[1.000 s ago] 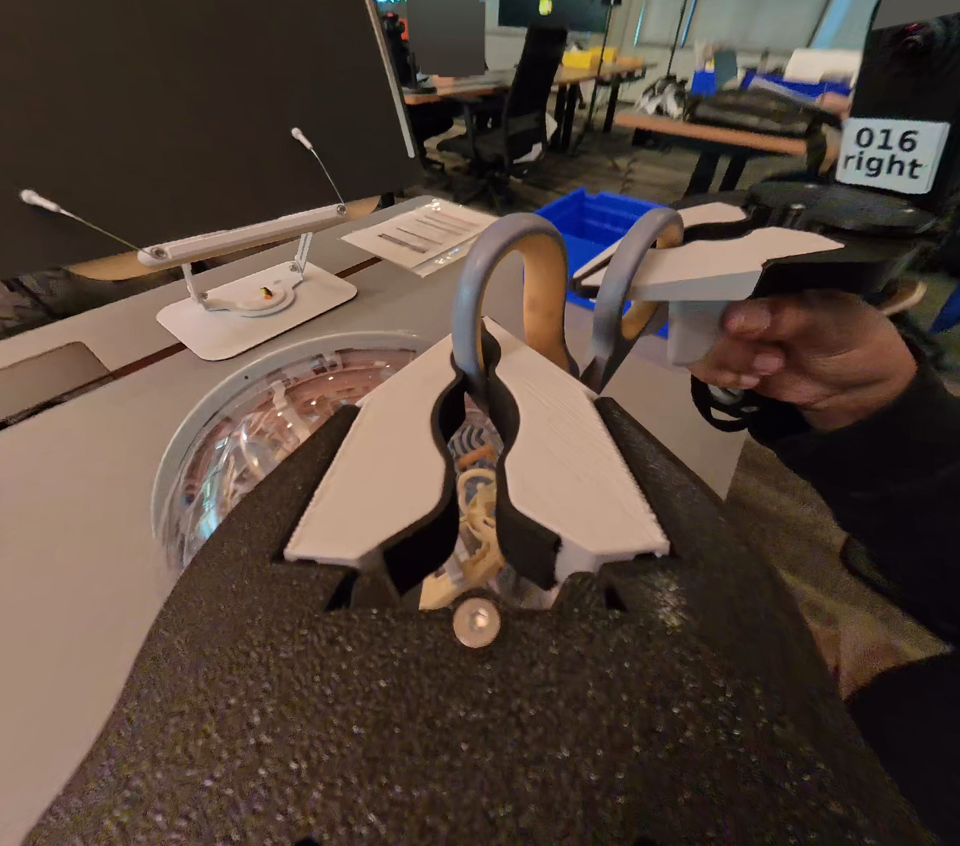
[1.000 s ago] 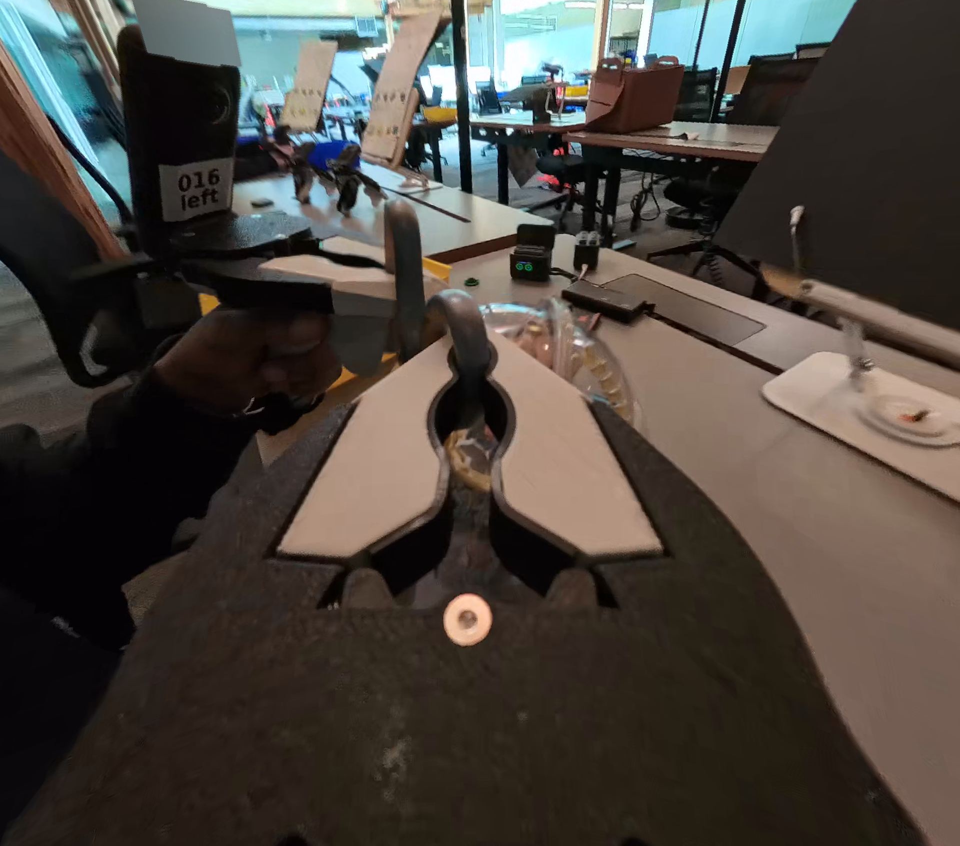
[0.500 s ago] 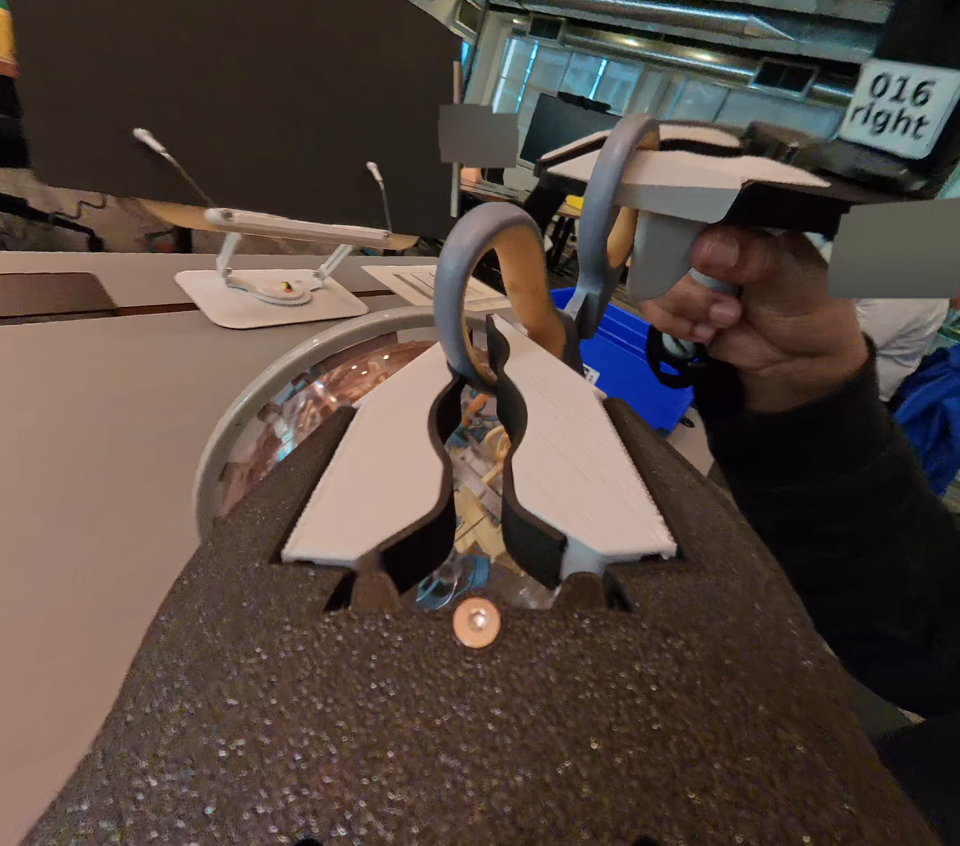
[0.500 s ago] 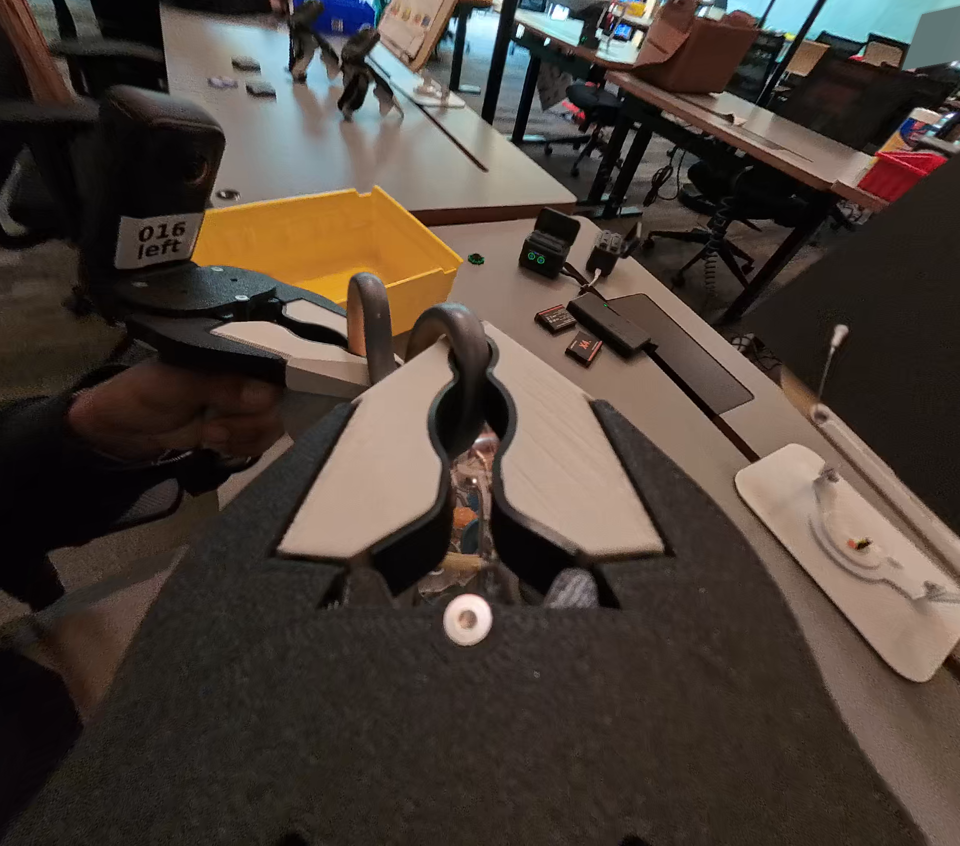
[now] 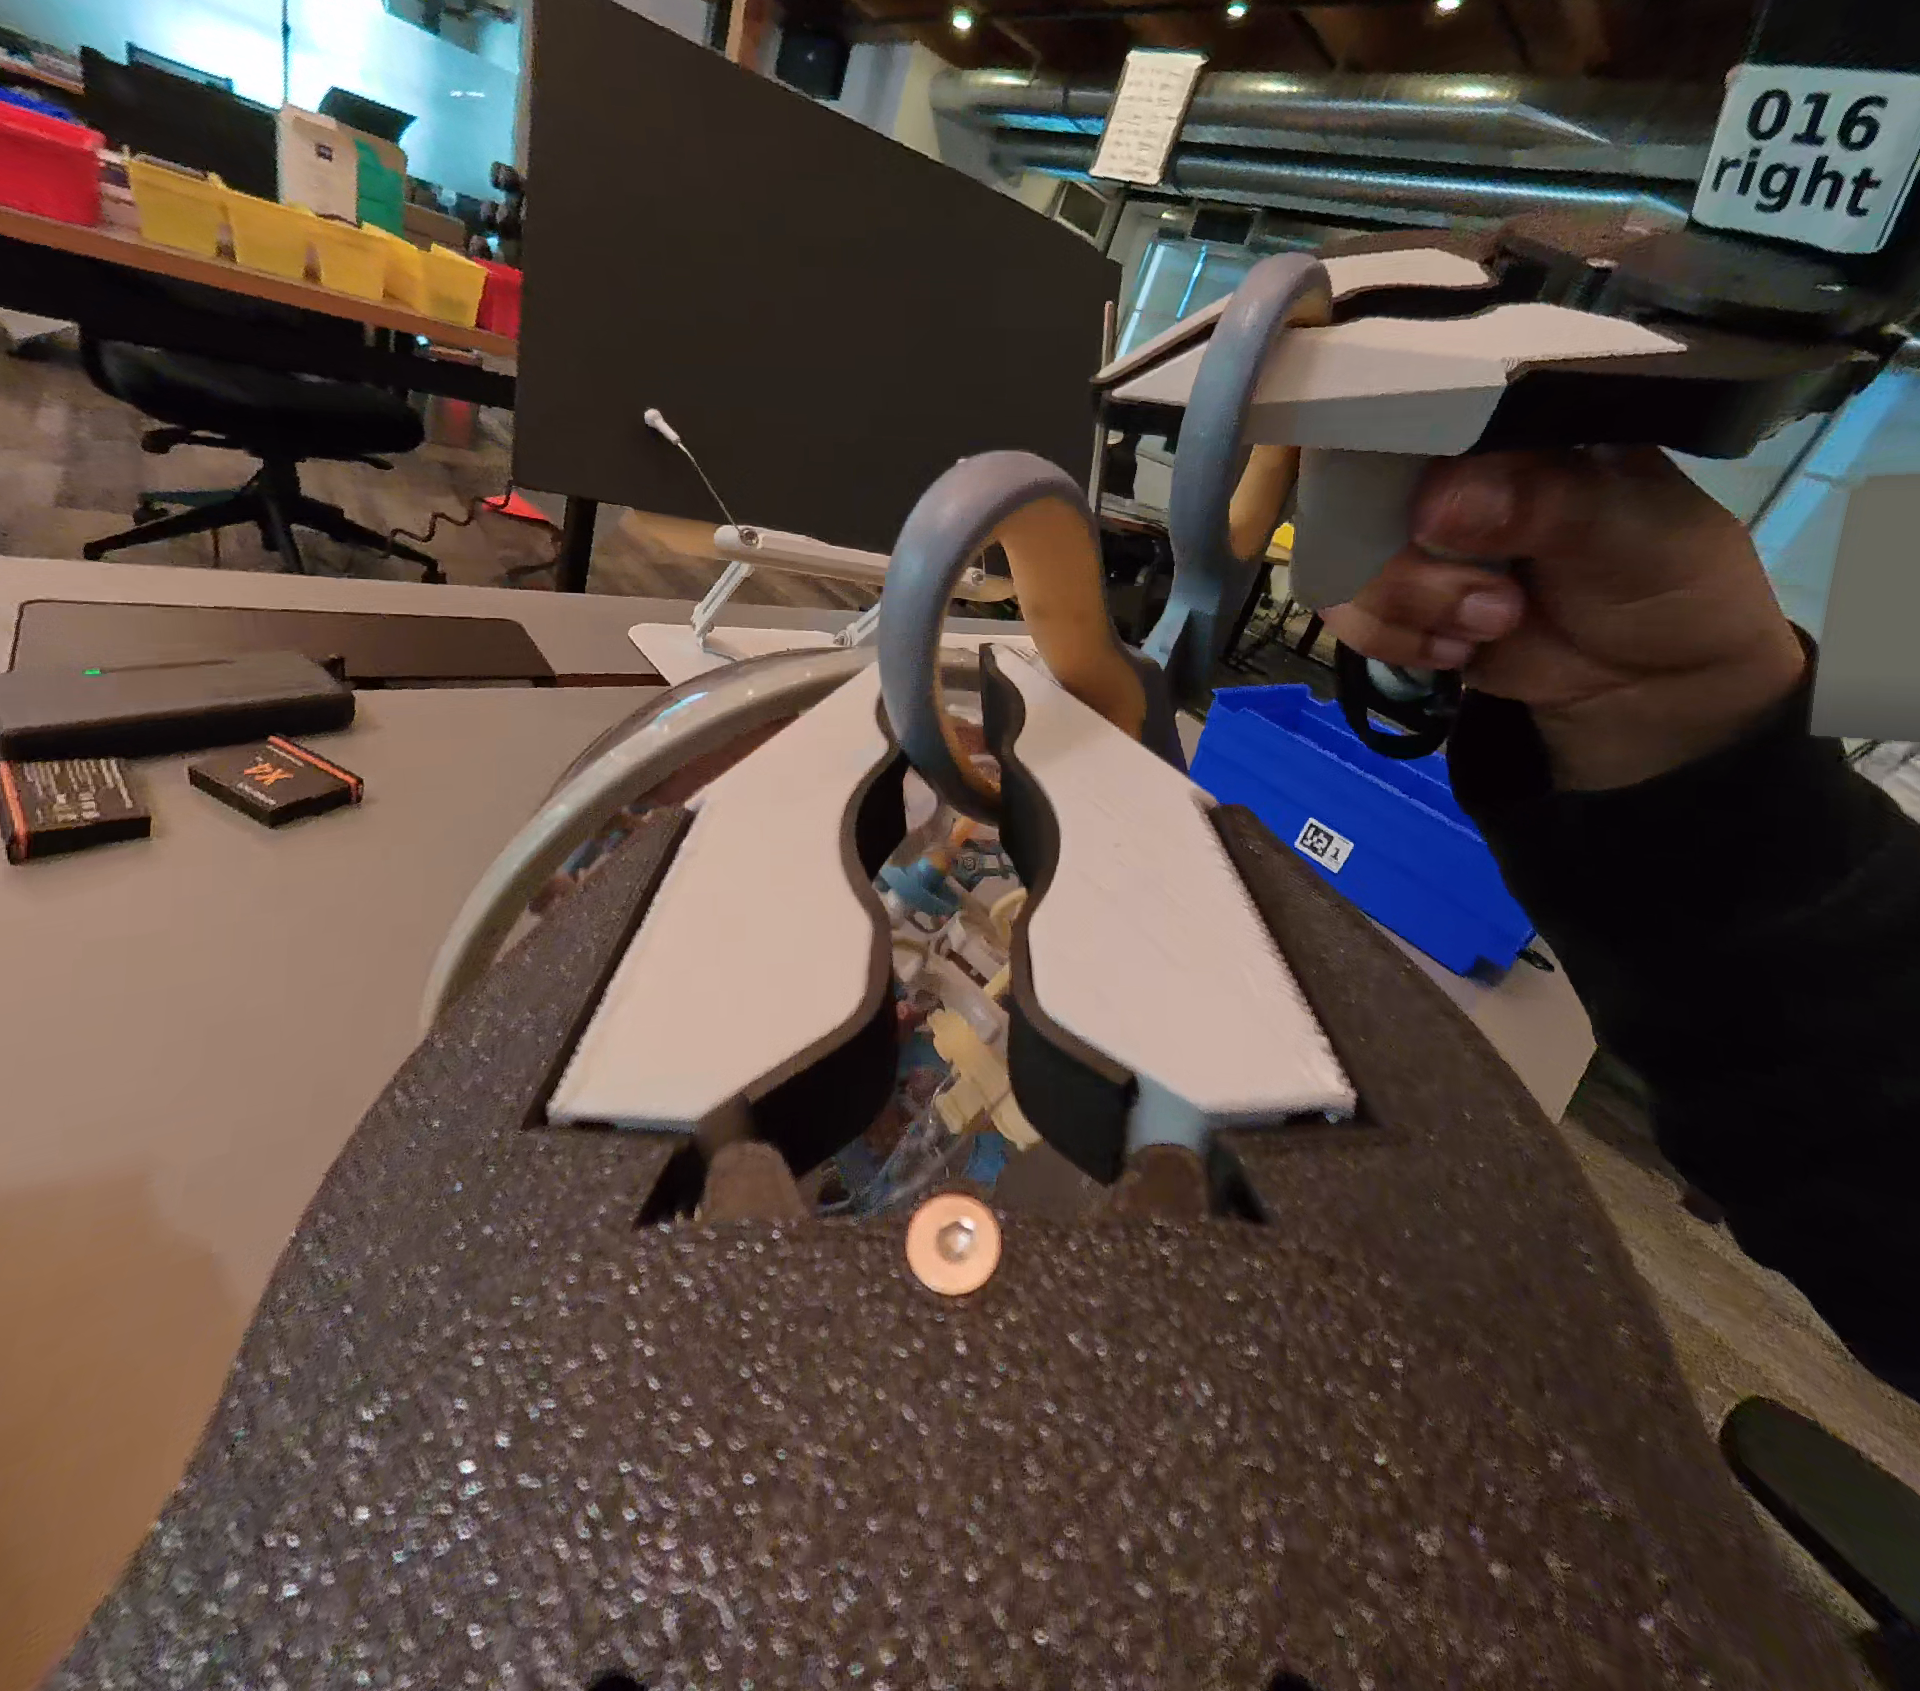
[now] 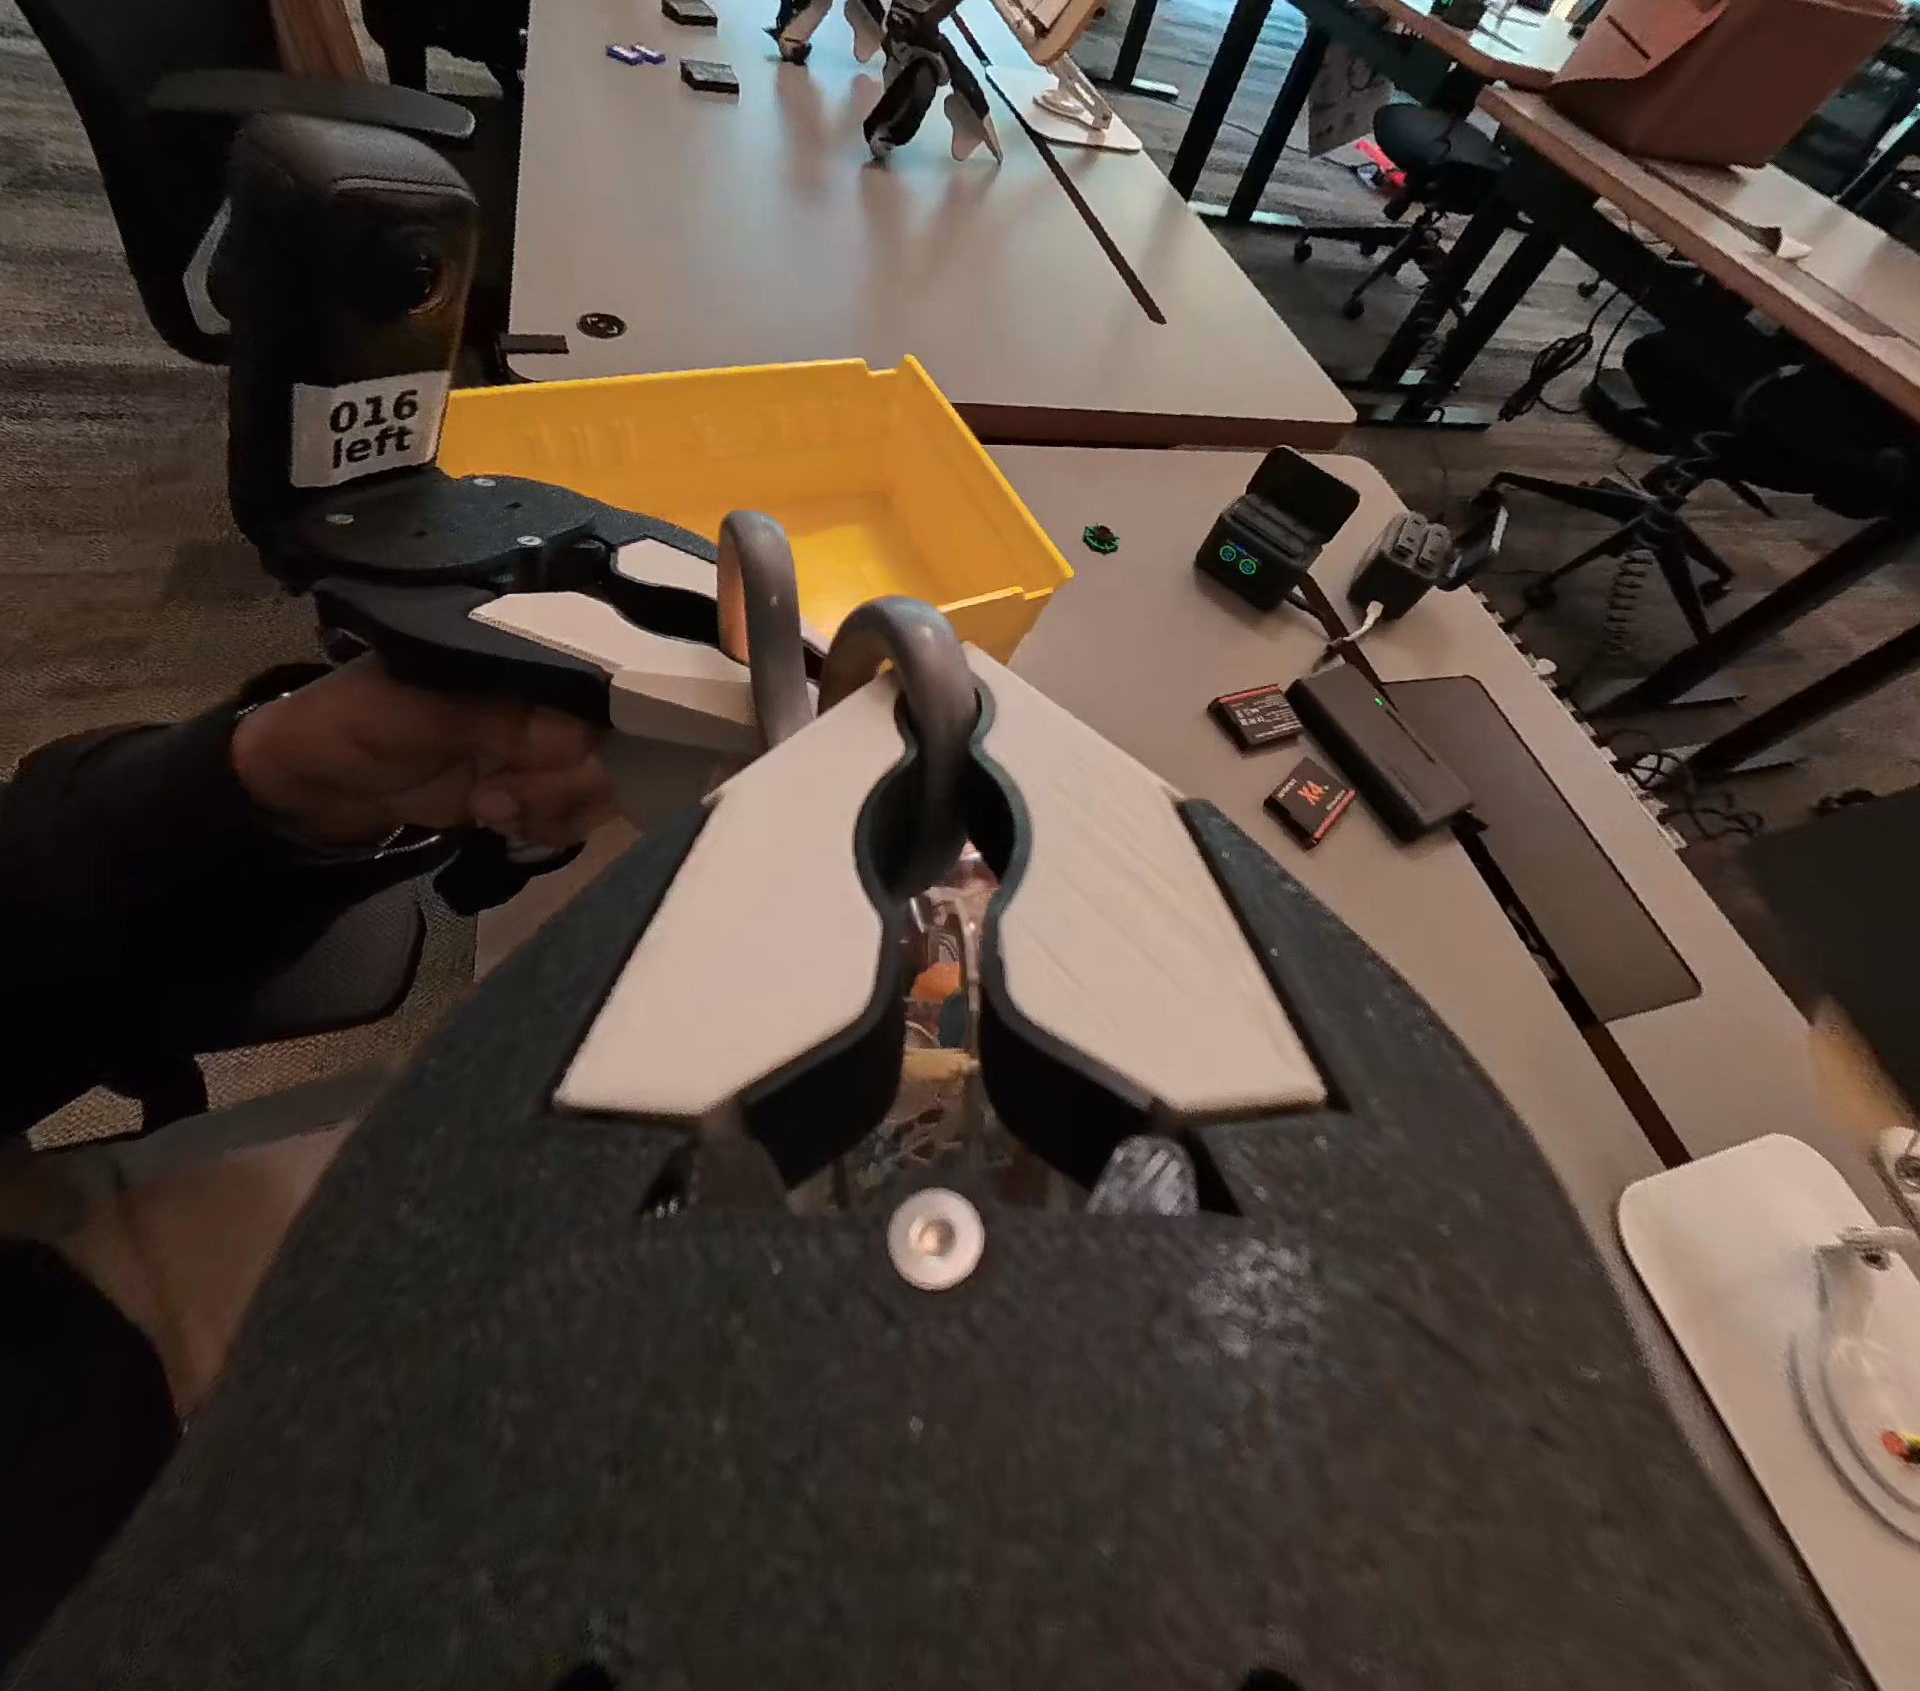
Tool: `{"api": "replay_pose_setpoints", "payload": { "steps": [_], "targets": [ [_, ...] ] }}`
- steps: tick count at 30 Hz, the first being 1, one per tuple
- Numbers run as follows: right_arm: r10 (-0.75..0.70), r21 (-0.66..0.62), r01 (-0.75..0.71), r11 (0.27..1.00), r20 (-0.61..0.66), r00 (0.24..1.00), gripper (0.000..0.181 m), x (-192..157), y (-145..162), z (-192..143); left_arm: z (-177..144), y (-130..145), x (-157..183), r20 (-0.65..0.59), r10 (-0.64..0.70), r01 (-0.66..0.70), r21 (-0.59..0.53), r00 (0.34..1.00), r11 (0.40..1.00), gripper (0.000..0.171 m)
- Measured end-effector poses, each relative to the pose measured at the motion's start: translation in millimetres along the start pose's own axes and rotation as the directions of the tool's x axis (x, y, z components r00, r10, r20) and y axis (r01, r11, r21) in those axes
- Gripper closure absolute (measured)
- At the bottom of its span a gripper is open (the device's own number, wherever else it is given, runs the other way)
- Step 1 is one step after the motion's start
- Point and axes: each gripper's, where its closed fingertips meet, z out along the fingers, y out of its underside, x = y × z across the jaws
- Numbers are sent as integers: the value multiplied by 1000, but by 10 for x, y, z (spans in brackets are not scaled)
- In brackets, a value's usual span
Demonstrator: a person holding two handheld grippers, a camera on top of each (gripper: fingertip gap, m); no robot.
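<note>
While a pair of grey-handled scissors (image 5: 997,602) is held up above the grey table (image 5: 208,966), one handle loop is clamped between the fingers of the left gripper (image 5: 951,768) and the other loop (image 6: 914,706) is pinched by the right gripper (image 6: 935,768). Seen from the left wrist, the right gripper (image 5: 1320,363) is found at 1 o'clock, gripped by a hand (image 5: 1579,602). Beneath the left gripper a clear round container (image 5: 582,810) of small mixed items is seen. At 9 o'clock two small black packs (image 5: 275,779) and a black flat device (image 5: 166,701) are laid on the table. A blue bin (image 5: 1351,810) is placed at 3 o'clock. From the right wrist, a yellow bin (image 6: 727,457) is seen at 11 o'clock.
</note>
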Motion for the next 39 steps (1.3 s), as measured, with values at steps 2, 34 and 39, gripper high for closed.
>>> {"api": "replay_pose_setpoints", "payload": {
  "steps": [2,34,39],
  "targets": [
    [0,23,0,1000,-8,1000,181,-15,9,-53,-2,8,40,-25,19,-20,-10,1000,1000,165],
    [432,451,-316,834,-180,884,181,-491,1702,-1889,532,1129,1500,-372,161,-282,-300,914,911,171],
    [461,443,-351,825,-168,871,181,-465,1834,-1872,555,1186,1527,-361,212,-330,-303,908,894,171]
  ]
}}
